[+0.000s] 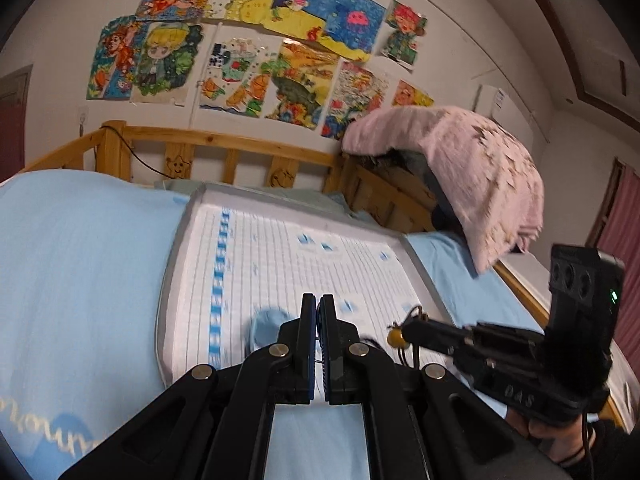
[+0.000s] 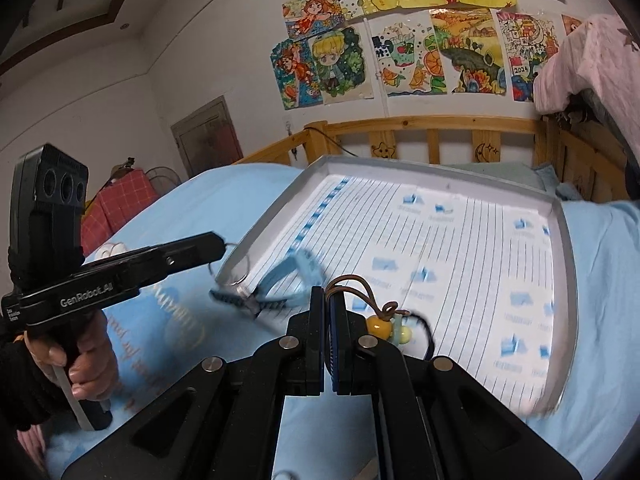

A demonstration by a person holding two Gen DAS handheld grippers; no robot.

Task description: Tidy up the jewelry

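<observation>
— Blue bedsheet point(image 1: 72, 264), lined tray point(image 2: 560, 216) on top, drawings point(image 1: 256, 40) across the wall behind.

— Left gripper point(image 1: 318, 306) clamped on a thin wire loop point(image 2: 236, 264), over the tray's near corner.

— Right gripper point(image 2: 325, 300) pinched on a brown cord point(image 2: 352, 284), yellow bead point(image 2: 378, 326) dangling just beside the jaws.

— Blue bracelet point(image 2: 296, 268) blurred, above the tray's near edge.

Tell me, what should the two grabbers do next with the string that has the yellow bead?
Probably carry it over the tray and lower it there. The right gripper is shut on the brown cord, with the yellow bead dangling above the tray's lined bottom. The left gripper also looks shut on something thin.
</observation>
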